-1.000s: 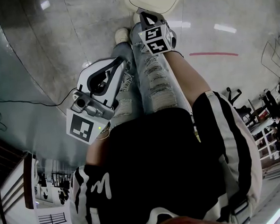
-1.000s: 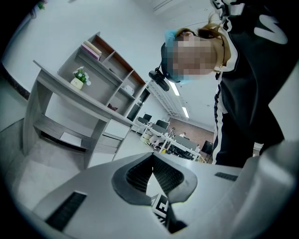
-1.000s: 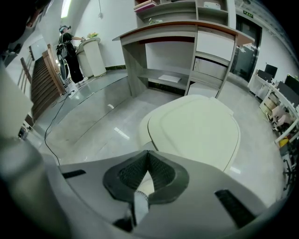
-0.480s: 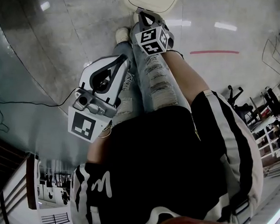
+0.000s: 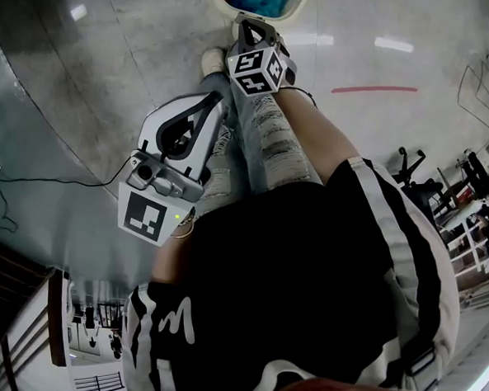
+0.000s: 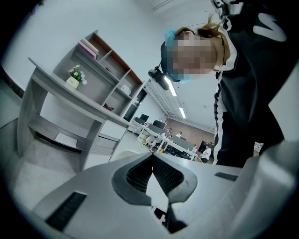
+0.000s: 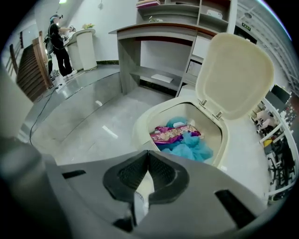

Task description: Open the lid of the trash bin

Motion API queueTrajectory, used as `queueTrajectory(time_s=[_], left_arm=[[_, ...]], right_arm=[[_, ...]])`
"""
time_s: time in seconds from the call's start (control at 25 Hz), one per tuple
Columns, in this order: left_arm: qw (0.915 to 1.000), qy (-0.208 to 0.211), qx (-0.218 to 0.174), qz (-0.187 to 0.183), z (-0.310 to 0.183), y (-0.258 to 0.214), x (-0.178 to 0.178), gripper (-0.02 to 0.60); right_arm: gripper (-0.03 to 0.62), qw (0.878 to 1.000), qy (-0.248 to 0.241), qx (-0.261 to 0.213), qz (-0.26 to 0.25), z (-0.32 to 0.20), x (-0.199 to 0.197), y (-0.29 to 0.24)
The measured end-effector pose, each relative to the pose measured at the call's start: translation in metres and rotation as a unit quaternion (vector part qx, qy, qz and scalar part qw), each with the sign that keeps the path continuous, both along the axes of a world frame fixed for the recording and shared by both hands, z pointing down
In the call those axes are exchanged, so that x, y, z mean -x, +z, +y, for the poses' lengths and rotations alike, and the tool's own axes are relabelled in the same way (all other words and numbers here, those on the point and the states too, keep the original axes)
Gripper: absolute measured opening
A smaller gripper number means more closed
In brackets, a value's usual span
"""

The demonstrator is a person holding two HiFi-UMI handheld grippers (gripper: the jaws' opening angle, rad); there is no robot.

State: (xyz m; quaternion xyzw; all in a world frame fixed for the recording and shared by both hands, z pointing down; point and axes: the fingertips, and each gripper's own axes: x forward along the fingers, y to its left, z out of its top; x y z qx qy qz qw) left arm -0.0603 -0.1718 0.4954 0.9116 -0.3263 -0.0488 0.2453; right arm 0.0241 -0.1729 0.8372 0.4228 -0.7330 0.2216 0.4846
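The cream trash bin point(image 5: 297, 7) stands at the top edge of the head view, its mouth showing blue stuff. In the right gripper view the bin point(image 7: 140, 128) has its lid point(image 7: 236, 74) swung up and back, and inside lie blue material point(image 7: 194, 145) and a purple wrapper point(image 7: 169, 134). My right gripper point(image 5: 245, 21) hangs just in front of the bin's rim, jaws shut on nothing. My left gripper point(image 5: 220, 103) is held beside the person's left leg, pointing away from the bin, shut and empty.
The person's shoe point(image 5: 213, 62) stands on the floor near the bin's base. A black cable point(image 5: 53, 179) runs over the floor at left, and a red line point(image 5: 374, 90) marks it at right. A grey desk with shelves point(image 7: 154, 51) stands behind the bin.
The bin's lid was down, showing its cream top; now it stands up and the blue contents show. The right gripper has shifted slightly left. The left gripper has barely moved.
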Motion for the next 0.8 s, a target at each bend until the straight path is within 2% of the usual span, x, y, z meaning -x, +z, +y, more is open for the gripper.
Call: queueTrajectory(time_s=[0.24,0.52,0.8], left_arm=[[1.0,-0.001,-0.006,-0.002,-0.001,-0.007,0.0,0.006],[0.9999,0.002,-0.014,-0.004,-0.002,-0.014,-0.001,0.005],[0.9997,0.004,-0.022,-0.006,0.002,-0.024,-0.001,0.006]], right_arm=[[0.012,0.998,0.022,0.038,-0.039,-0.001,-0.003,-0.003],[0.011,0.998,-0.005,0.041,-0.042,-0.004,-0.002,-0.005],[0.011,0.997,0.018,0.016,-0.068,-0.012,-0.003,-0.027]])
